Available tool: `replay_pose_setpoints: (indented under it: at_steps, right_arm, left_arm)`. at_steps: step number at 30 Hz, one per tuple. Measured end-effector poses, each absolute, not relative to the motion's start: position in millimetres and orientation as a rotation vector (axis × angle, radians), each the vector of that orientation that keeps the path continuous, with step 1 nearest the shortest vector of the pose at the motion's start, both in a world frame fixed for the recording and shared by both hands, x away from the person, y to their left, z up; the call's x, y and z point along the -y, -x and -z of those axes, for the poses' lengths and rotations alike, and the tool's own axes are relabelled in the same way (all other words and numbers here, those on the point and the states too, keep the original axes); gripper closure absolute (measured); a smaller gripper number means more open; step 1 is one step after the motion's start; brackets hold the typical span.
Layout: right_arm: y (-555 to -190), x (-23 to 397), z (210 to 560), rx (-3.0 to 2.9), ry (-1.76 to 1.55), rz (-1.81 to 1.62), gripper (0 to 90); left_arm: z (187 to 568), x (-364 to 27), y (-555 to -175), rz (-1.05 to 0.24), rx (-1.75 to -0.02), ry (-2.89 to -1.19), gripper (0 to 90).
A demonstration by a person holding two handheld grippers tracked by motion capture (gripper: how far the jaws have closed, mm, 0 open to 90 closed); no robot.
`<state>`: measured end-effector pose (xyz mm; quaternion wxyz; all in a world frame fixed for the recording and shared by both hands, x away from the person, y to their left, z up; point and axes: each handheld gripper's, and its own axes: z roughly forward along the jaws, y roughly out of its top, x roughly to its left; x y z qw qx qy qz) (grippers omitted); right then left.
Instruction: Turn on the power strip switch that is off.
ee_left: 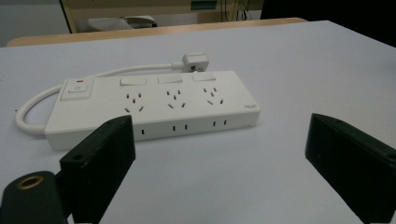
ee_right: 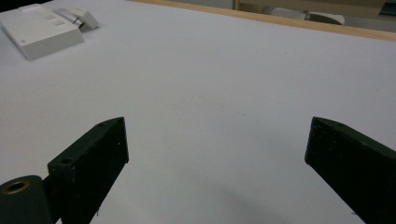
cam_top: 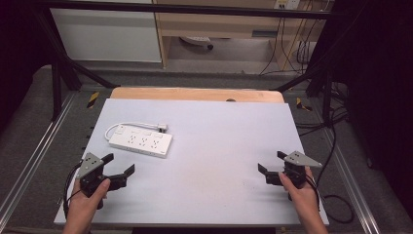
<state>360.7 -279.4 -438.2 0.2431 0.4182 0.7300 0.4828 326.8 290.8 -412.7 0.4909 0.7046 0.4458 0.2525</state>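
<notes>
My desk (cam_top: 219,146) has a pale grey-white top, with a strip of bare wood along its far edge. A white power strip (cam_top: 140,141) lies flat on it toward the far left corner, sockets facing up. Its white cord (cam_top: 127,124) loops round on the desk behind it, ending at the plug (cam_top: 162,127) by the strip's far side.

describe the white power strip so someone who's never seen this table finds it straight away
Start at the pale table top and look to its far left part. The power strip lies flat there, ahead of the left tool. It is a white block with three socket groups and a looped white cord.
</notes>
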Motion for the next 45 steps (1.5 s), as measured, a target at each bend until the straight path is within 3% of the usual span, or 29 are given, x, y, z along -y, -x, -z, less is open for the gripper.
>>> replay_pose_setpoints:
  at_steps: [28,45]
  right_arm:
    - [-349.8,262.4,433.7,-2.027,-1.067,-1.283,3.9]
    - [-344.9,258.5,430.7,-2.018,-1.022,-1.308,4.4]
  left_arm:
    - [395.4,-290.7,-321.9,-0.605,-1.043,-1.648,7.5]
    - [378.8,-287.6,-352.4,-0.567,-1.051,-1.684,7.8]
